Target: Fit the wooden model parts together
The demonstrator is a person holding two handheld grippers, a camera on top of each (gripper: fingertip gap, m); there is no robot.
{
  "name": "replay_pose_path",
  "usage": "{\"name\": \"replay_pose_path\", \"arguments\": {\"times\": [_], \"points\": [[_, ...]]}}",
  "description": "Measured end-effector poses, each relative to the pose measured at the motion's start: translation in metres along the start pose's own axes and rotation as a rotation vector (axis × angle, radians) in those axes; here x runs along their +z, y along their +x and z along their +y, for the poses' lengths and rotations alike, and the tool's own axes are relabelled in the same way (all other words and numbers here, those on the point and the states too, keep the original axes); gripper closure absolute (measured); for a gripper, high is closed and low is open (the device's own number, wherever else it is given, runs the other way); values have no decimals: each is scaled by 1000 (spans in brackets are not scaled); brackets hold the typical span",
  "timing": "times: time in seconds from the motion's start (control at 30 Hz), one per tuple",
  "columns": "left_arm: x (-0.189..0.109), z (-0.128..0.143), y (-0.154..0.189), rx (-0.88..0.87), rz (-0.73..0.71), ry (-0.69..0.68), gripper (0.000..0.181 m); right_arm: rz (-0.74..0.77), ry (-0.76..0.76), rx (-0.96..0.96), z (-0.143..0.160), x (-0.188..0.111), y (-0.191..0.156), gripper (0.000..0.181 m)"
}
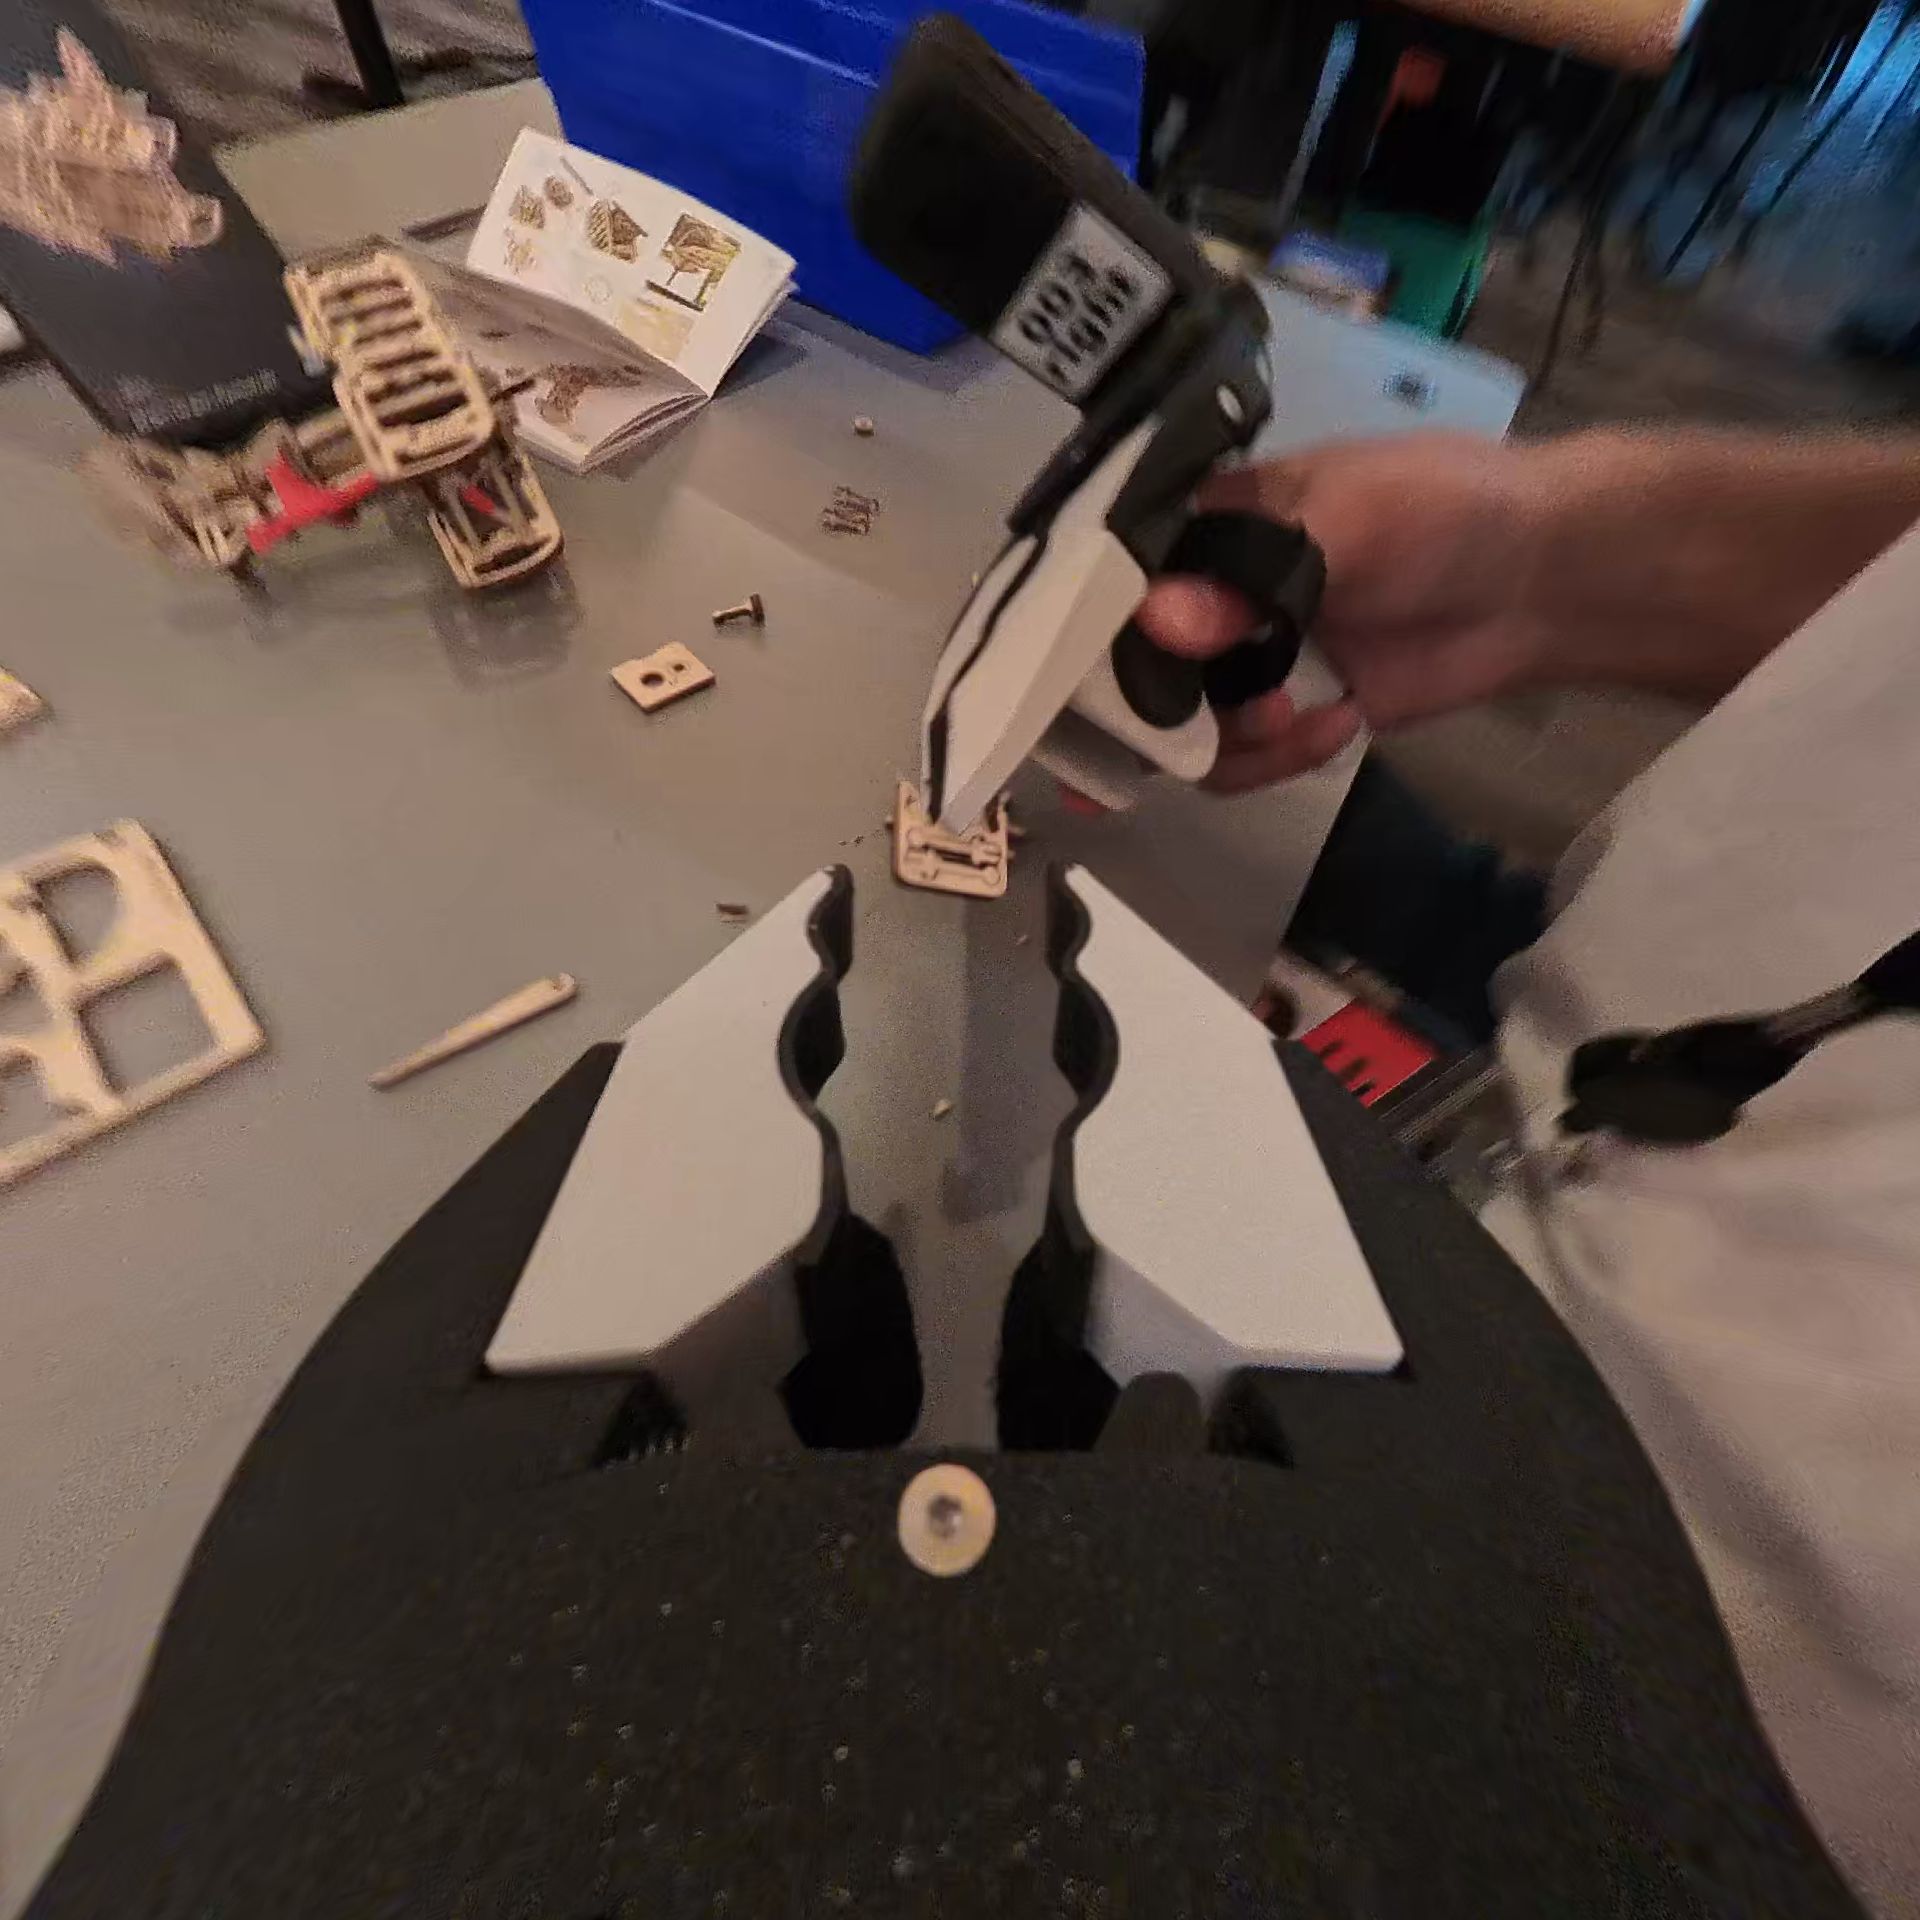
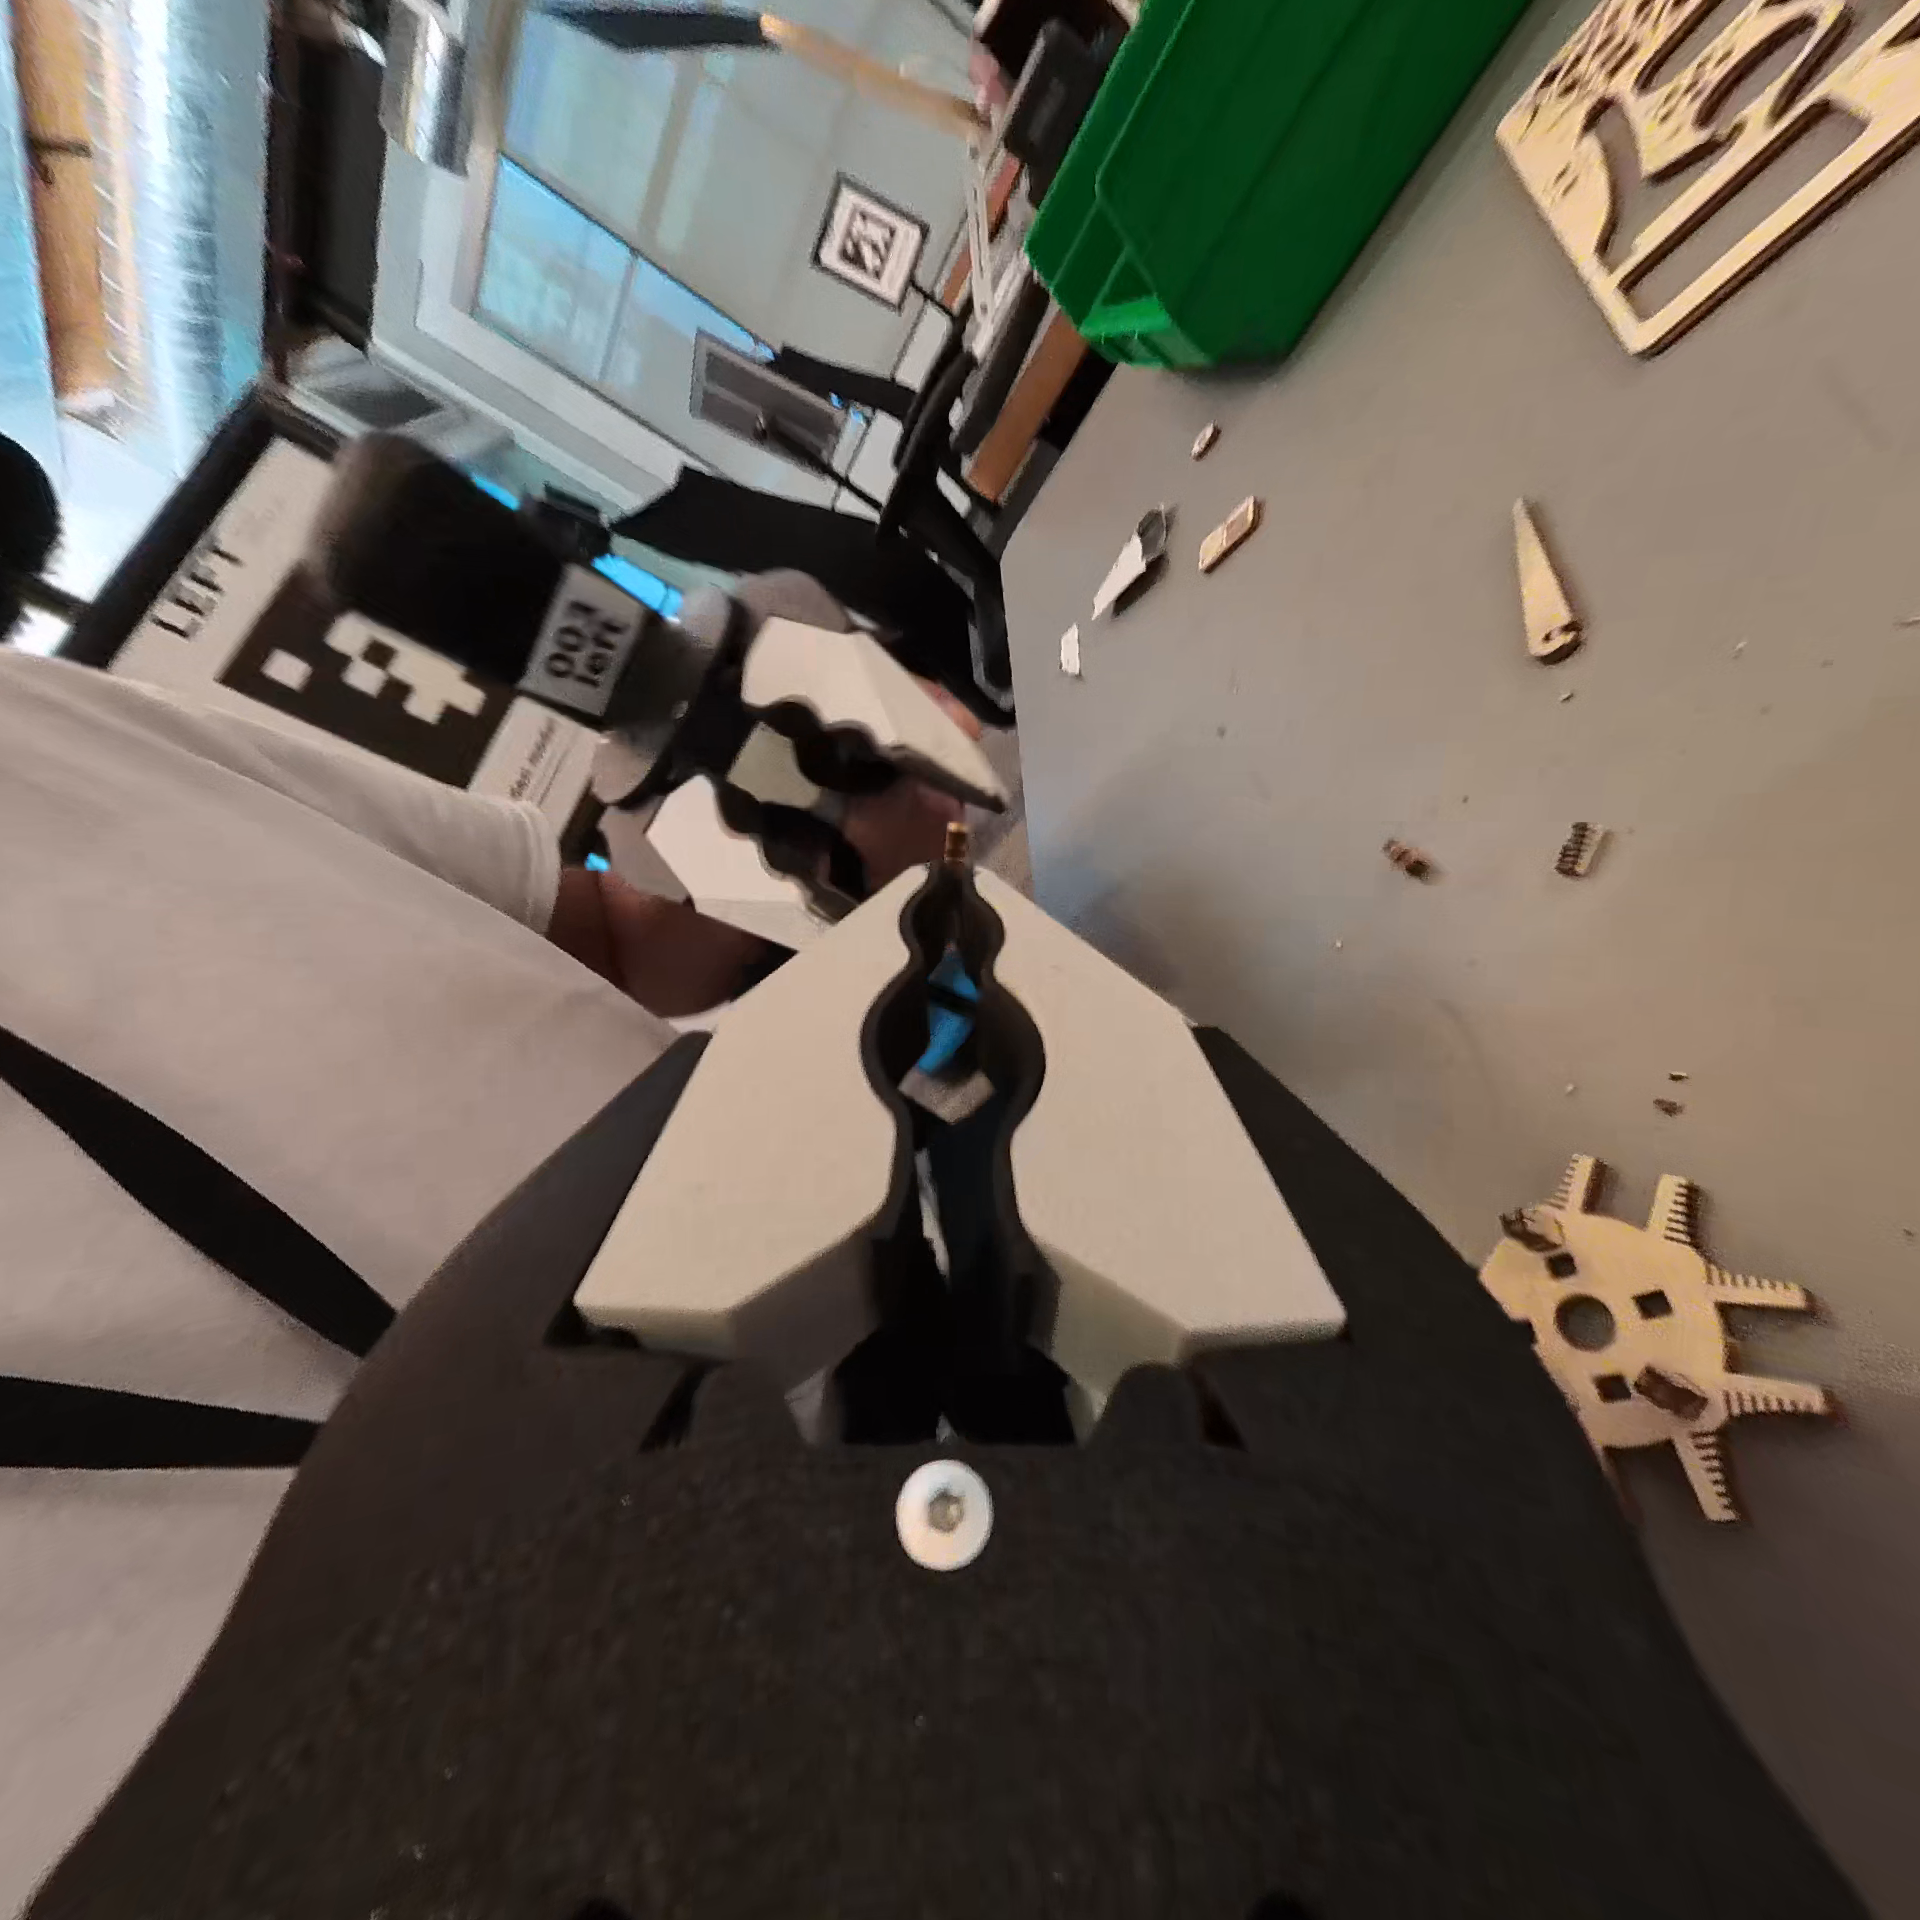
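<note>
Your left gripper hangs open and empty just short of the flat slotted wooden plate on the grey tabletop. Your right gripper is clamped on a thin wooden pin, tip down at that plate; seating it likely needs steady alignment. Workshop clutter lies behind

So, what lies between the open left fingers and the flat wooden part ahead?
Only bare grey table with tiny crumbs, in the left wrist view, up to the flat wooden part.
</note>
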State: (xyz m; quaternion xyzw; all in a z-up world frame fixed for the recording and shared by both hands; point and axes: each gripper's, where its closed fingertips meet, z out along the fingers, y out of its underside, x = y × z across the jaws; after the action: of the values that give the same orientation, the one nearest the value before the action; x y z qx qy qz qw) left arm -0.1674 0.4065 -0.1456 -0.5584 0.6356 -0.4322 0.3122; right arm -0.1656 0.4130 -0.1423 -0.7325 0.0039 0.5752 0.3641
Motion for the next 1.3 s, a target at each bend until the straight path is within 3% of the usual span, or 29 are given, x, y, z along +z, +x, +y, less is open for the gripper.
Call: {"name": "replay_pose_path", "arguments": {"times": [0.1,0.2,0.27,0.33,0.6,0.73,0.83,0.9,1.13,1.3], "points": [[-4,-13,0,-367,154,102,140,-51,128,-26,-15,-8,-10,181],[-7,-28,5,-560,294,211,160,-56,168,-71,-16,-5,-18,181],[-4,-26,9,-544,304,190,161,-55,201,-98,-19,-4,-23,181],[-4,-27,15,-543,338,195,181,-78,228,-108,-22,-5,-29,181],[-4,-34,16,-643,412,246,181,-52,251,-163,-25,-8,-30,181],[-5,-35,20,-692,478,247,166,-55,252,-165,-24,-4,-31,181],[-5,-33,15,-708,461,251,166,-66,253,-176,-24,-1,-34,181],[-8,-35,11,-713,452,271,181,-50,257,-181,-25,0,-32,181],[-7,-28,10,-644,411,215,181,-34,194,-220,-20,6,-30,169],[-7,-25,8,-659,410,204,181,44,155,-280,-20,7,-25,175]]}}
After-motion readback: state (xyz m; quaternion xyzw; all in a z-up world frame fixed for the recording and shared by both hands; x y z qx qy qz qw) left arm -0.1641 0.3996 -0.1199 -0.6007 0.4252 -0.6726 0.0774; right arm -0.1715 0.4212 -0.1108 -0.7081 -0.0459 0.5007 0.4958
